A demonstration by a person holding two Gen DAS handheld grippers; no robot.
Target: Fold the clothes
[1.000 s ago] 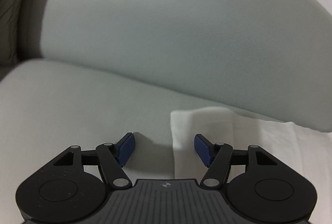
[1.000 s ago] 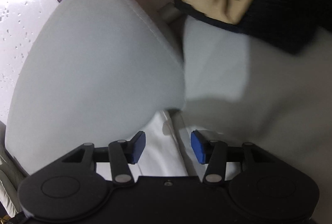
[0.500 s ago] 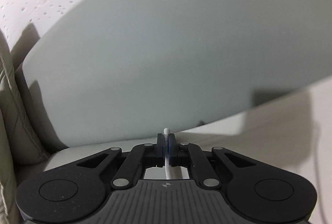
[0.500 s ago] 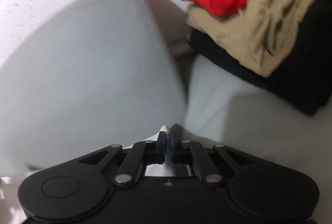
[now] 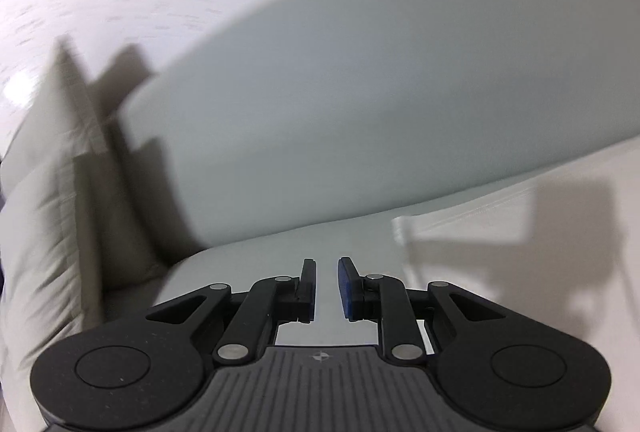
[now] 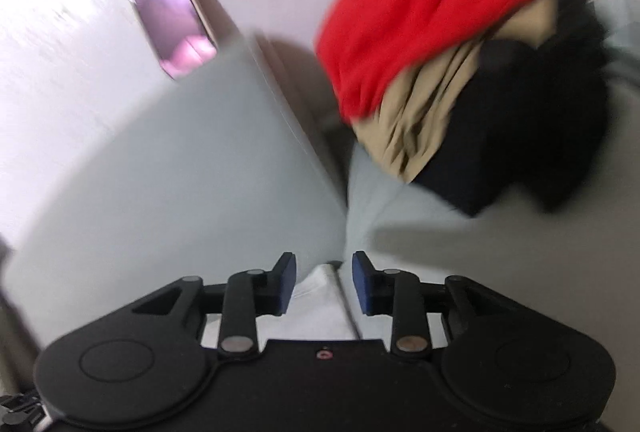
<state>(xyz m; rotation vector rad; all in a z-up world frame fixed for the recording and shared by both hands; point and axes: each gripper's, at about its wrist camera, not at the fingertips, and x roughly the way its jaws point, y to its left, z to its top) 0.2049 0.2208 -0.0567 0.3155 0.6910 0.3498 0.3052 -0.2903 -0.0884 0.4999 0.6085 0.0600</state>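
A white garment lies on the pale sofa seat, to the right of my left gripper. The left gripper's jaws stand slightly apart with nothing between them. In the right wrist view a folded edge of the white garment lies below and between the fingers of my right gripper, which is open and not clamping it. Both views are motion-blurred.
A grey-green back cushion fills the space ahead, also in the right wrist view. A pile of red, tan and black clothes sits at the right. A beige pillow lies at the left. A framed picture hangs on the wall.
Both grippers were shut on the white garment half a second ago and have now opened and let it go. Both have lifted and pulled back a little.
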